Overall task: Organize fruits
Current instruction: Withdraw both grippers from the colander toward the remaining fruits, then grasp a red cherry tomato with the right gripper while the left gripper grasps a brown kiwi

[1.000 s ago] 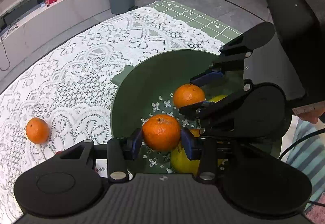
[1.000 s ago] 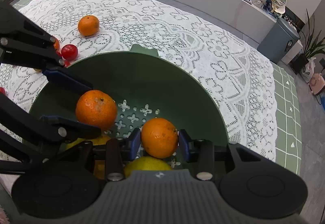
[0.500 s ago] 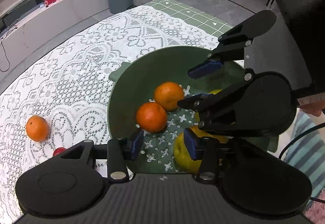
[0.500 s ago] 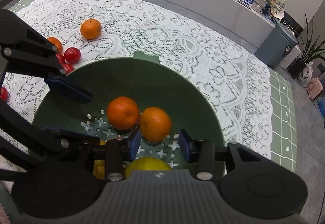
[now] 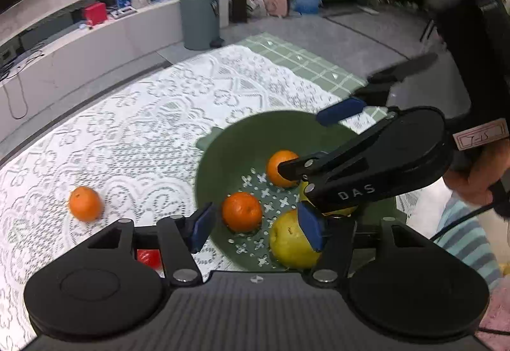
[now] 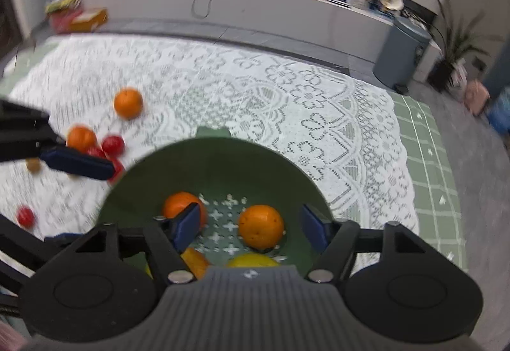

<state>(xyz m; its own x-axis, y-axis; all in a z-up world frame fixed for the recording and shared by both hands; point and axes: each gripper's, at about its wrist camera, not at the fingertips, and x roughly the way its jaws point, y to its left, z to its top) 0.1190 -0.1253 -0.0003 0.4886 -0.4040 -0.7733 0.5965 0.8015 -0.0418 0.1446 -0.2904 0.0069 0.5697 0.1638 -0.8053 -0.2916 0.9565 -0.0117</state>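
White lace cloth [image 5: 134, 134] covers the table, with a green checked mat [image 6: 427, 179] at its far end, and behind it a living room runs along a long low counter [image 5: 95, 32] past a grey pedal bin [image 5: 199, 16], potted plants and a water jug.

Both grippers carried an orange a second ago; now both oranges lie loose in the green colander [image 5: 229, 153] — one orange [image 5: 242, 211] near its front wall, the other [image 5: 280, 168] further in, partly behind the right gripper [image 6: 251, 225]. The left gripper [image 5: 255, 225] has its jaws spread wide and empty, and has drawn back above the rim. The right gripper is likewise spread and holds nothing. A yellow pear-like fruit [image 5: 291, 239] and more yellow fruit sit in the colander beside them.

So two more fruits are delivered, and the job is not finished — a lone orange [image 5: 85, 204] waits on the lace to the left, and the right wrist view, though blurred, shows another orange [image 6: 81, 138] and several small red fruits [image 6: 112, 144] clustered near the colander's left side. Those are probably the next picks.
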